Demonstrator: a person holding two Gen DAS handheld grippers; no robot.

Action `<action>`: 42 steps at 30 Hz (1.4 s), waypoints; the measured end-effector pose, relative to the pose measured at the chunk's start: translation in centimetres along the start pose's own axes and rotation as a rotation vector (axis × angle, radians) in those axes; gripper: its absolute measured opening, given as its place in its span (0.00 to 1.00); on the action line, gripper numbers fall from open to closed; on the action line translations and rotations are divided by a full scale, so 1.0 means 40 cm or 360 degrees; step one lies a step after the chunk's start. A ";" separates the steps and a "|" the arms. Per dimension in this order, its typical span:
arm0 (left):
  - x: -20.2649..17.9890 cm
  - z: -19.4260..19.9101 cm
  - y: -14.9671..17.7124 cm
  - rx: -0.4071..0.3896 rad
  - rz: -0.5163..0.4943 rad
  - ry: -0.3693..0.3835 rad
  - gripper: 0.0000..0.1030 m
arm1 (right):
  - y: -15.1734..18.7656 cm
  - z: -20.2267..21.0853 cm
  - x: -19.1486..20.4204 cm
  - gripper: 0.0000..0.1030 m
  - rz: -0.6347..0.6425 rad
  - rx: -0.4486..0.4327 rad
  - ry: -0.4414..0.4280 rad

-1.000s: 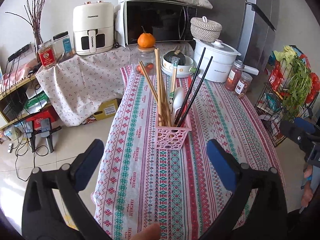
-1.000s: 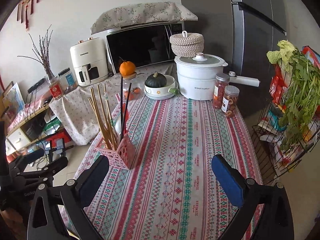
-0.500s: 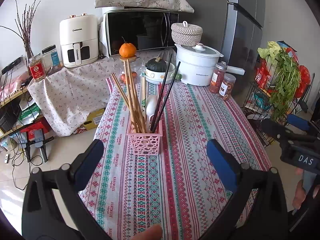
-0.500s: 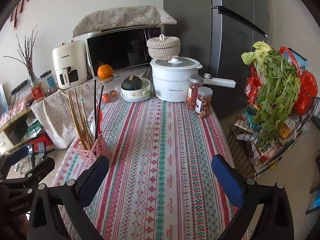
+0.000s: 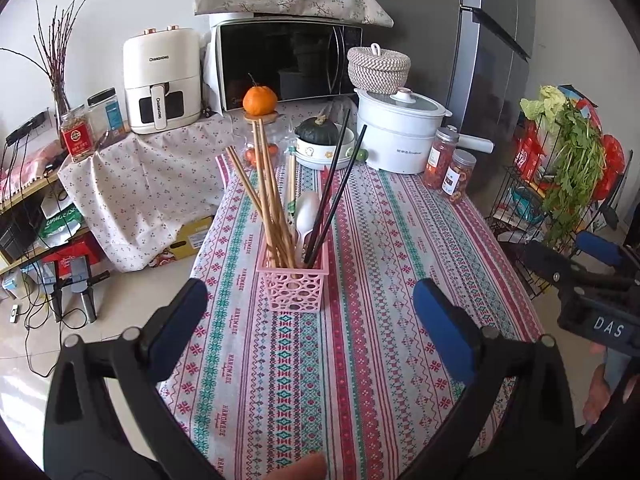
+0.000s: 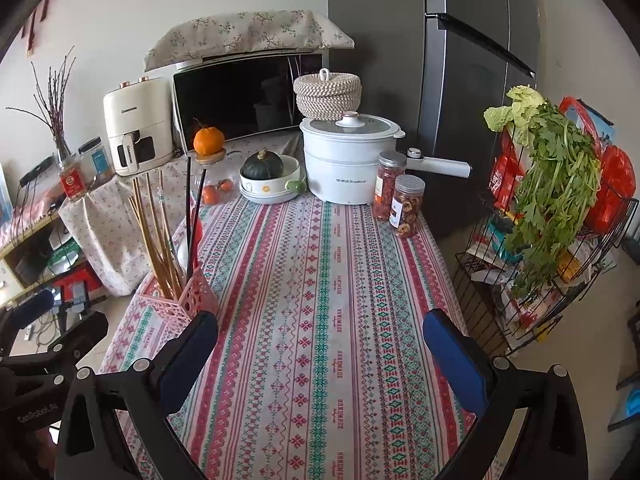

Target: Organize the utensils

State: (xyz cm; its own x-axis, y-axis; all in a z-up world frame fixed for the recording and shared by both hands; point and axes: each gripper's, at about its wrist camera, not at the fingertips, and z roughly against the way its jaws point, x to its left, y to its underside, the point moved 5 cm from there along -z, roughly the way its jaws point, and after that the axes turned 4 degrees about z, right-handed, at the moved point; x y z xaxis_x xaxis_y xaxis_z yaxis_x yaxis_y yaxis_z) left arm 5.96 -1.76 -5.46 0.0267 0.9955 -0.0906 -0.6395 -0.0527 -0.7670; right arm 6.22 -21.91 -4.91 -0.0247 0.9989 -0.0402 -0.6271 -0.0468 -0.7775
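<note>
A pink perforated utensil basket (image 5: 295,287) stands upright on the patterned tablecloth (image 5: 372,264). It holds several wooden chopsticks (image 5: 264,192), two black chopsticks (image 5: 334,196) and a white spoon (image 5: 306,212). The basket also shows at the left in the right wrist view (image 6: 180,300). My left gripper (image 5: 310,332) is open and empty, pulled back from the basket. My right gripper (image 6: 320,350) is open and empty above the table's near end.
At the table's far end stand a white pot (image 6: 348,160), two jars (image 6: 394,200), a bowl with a squash (image 6: 270,178) and a jar with an orange (image 5: 260,100). A wire rack with greens (image 6: 552,208) stands right of the table. The floor drops away on the left.
Both grippers have drawn back and turned, so the basket sits more central in the left view and further left in the right view. Both stay open. Nothing on the table has moved.
</note>
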 end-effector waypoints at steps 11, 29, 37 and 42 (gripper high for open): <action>0.003 0.002 -0.004 -0.0007 0.0007 -0.0006 0.99 | -0.013 0.005 0.016 1.00 0.0011 -0.0029 -0.0001; -0.001 0.002 -0.005 0.0003 0.0009 0.0006 0.99 | -0.010 -0.001 0.018 1.00 0.0004 -0.0010 -0.0006; -0.001 0.003 -0.004 0.0001 0.0010 0.0007 0.99 | -0.010 -0.002 0.017 1.00 0.0004 -0.0009 -0.0007; 0.000 0.003 -0.004 0.0000 0.0011 0.0006 0.99 | -0.011 -0.002 0.017 1.00 0.0005 -0.0010 -0.0006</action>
State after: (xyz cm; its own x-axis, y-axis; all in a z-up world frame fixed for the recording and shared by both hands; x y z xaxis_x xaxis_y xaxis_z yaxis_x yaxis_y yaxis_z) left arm 5.97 -1.72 -5.24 0.0254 0.9948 -0.0985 -0.6399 -0.0595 -0.7661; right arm 6.53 -21.21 -4.66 -0.0296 0.9988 -0.0400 -0.6222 -0.0497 -0.7813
